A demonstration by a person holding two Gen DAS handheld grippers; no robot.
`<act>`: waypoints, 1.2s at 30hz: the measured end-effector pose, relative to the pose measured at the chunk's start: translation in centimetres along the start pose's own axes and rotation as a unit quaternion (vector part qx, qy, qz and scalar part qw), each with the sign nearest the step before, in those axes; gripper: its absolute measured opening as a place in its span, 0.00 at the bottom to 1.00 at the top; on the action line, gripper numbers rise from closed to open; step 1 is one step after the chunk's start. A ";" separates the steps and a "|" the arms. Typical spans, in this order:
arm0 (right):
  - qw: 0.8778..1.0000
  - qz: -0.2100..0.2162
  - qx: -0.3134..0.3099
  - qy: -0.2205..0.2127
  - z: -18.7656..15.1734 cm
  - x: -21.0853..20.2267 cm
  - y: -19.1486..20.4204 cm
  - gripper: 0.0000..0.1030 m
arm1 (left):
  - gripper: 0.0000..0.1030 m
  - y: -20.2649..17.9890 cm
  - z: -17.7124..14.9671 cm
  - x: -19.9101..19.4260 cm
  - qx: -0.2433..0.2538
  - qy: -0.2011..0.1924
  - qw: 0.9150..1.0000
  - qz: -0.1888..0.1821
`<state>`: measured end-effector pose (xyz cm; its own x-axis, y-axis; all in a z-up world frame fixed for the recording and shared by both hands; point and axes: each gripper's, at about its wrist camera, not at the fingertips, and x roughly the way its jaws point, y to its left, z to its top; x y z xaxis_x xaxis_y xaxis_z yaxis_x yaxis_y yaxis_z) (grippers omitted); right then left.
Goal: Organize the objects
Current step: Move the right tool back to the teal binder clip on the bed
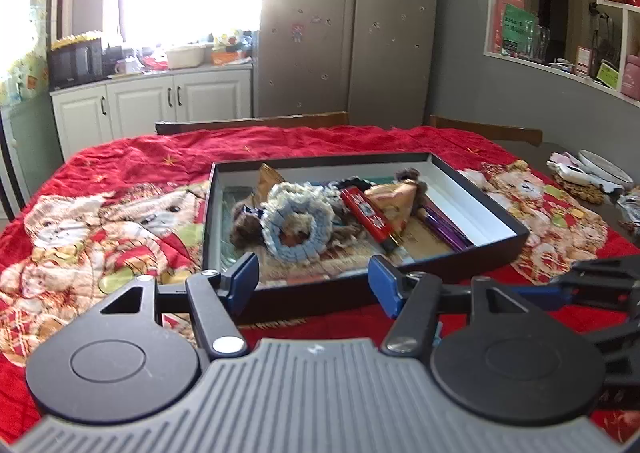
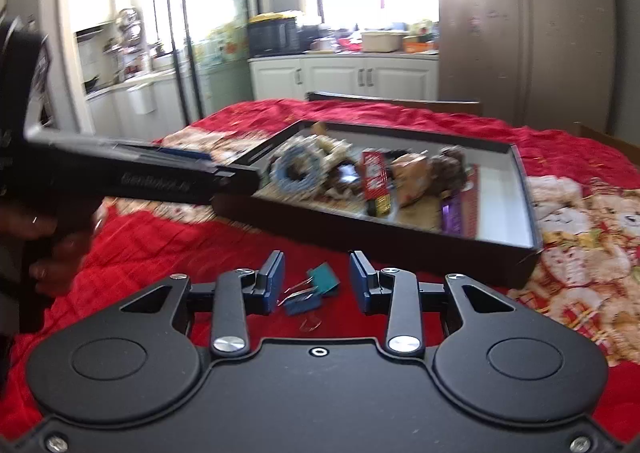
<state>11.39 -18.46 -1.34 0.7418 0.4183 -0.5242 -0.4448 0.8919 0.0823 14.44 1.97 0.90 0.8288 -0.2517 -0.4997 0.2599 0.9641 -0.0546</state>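
A black shallow box (image 1: 344, 295) stands on the red quilt. It holds a blue-white frilly scrunchie (image 1: 298, 223), a red flat pack (image 1: 366, 215), a brown furry item (image 1: 246, 229), a tan wrapped piece (image 1: 390, 201) and purple pens (image 1: 446, 227). My left gripper (image 1: 314, 279) is open and empty at the box's near wall. My right gripper (image 2: 316, 281) is open, its fingers either side of two binder clips (image 2: 310, 289), teal and blue, lying on the quilt. The box (image 2: 400, 241) and the left gripper's body (image 2: 132, 173) also show in the right wrist view.
The red quilt with cat pictures (image 1: 100, 221) covers the table. Wooden chair backs (image 1: 252, 121) stand behind it. At the far right lie a plate and woven coaster (image 1: 588, 177). Cabinets (image 1: 160, 101) and a fridge (image 1: 348, 25) are beyond.
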 end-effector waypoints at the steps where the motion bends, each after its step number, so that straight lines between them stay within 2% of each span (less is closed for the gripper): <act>1: 1.000 0.005 -0.004 0.004 -0.3 0.1 0.2 0.33 | 0.71 0.0 -0.1 0.0 -0.002 0.002 1.000 -0.005; 5: 0.999 0.021 -0.026 0.019 -1.0 1.0 1.0 0.33 | 0.71 0.0 -0.5 0.5 -0.003 0.010 1.000 -0.016; 13: 0.998 0.017 -0.045 0.046 -2.0 2.6 1.1 0.32 | 0.71 -0.2 -1.1 1.5 -0.002 0.026 0.999 -0.031; 23: 0.996 0.022 -0.070 0.056 -1.8 4.4 0.8 0.31 | 0.71 -0.6 -1.5 2.5 -0.001 0.048 0.997 -0.063; 25: 0.995 0.027 -0.074 0.055 -1.8 4.6 0.8 0.27 | 0.71 -0.8 -1.6 2.7 0.000 0.053 0.996 -0.070; 27: 0.995 0.030 -0.077 0.055 -1.7 4.8 0.9 0.23 | 0.71 -1.0 -1.6 2.8 0.002 0.056 0.996 -0.074; 36: 0.993 0.016 -0.097 0.061 -2.4 3.2 1.1 0.23 | 0.71 -2.3 -2.2 3.9 0.033 0.076 0.992 -0.100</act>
<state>12.05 -16.57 -4.97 0.6644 0.4123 -0.6233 -0.5644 0.8236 -0.0568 15.99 -1.07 -2.79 0.6747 -0.4167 -0.6092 0.4473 0.8874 -0.1116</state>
